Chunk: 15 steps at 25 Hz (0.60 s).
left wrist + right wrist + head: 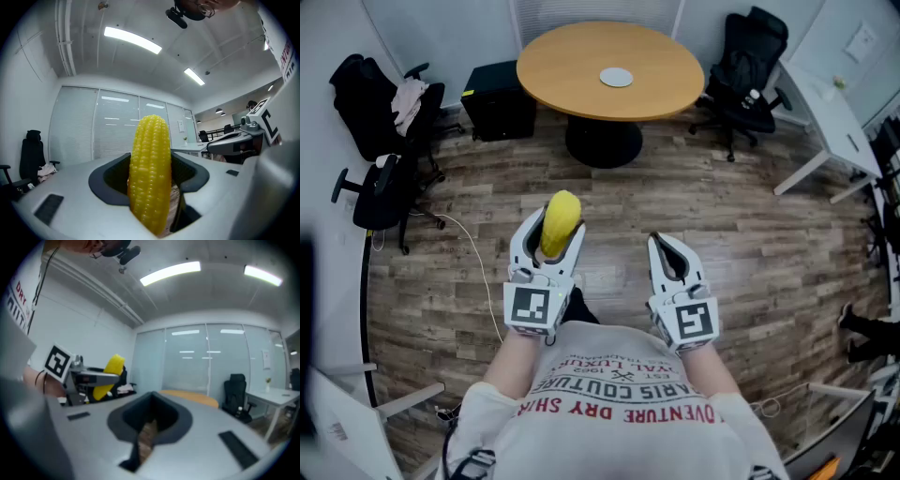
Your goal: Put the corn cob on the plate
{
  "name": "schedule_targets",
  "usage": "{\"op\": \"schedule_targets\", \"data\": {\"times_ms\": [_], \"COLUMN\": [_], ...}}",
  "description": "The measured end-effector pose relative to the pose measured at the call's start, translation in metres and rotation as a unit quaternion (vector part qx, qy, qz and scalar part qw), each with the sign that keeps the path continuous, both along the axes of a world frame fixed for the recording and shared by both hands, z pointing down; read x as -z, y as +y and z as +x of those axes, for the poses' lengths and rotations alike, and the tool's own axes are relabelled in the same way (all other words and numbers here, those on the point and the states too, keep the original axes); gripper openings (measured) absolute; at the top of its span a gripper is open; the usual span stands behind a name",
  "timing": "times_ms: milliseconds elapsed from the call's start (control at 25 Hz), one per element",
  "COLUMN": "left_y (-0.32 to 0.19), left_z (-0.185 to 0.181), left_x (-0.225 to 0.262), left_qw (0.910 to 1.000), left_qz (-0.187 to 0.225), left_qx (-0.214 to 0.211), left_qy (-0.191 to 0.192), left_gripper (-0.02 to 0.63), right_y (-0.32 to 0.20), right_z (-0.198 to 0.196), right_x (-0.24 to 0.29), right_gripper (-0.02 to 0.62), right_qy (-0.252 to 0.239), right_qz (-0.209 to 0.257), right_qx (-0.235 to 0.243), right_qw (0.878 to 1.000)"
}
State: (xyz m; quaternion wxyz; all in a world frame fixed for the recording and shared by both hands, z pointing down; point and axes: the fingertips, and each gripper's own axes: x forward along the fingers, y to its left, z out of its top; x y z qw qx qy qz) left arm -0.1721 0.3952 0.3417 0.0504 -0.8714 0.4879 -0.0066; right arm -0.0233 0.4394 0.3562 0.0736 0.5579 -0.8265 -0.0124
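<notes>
Left gripper point(554, 232) clamps corn cob point(561, 217) upright; right gripper point(667, 251) closed, empty. Wood floor point(741, 234) stretches to round table point(567, 66); plate point(616, 77) well inside rim.

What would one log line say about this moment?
left gripper: shut on yellow corn cob | right gripper: shut, empty | small white round plate: bare, on round wooden table

Left gripper point(553, 234) clamps corn cob point(562, 214), right gripper point(664, 246) closed
</notes>
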Motion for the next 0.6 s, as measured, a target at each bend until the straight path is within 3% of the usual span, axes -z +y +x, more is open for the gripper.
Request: {"op": "schedule_targets", "data": {"times_ms": [600], "left_y": [-0.003], "left_z": [0.005], "left_x": [-0.011], "left_qw": [0.9997], "left_qz": [-0.022], "left_qx": [-0.007], "left_qy": [0.001], "left_gripper": [0.285], "right_y": [-0.001], "right_z": [0.013], "right_x": [-0.017], "right_gripper": [0.029], "right_qy": [-0.054], "right_qz": [-0.015], "right_qx": [-0.018], "right_qw": [0.998]}}
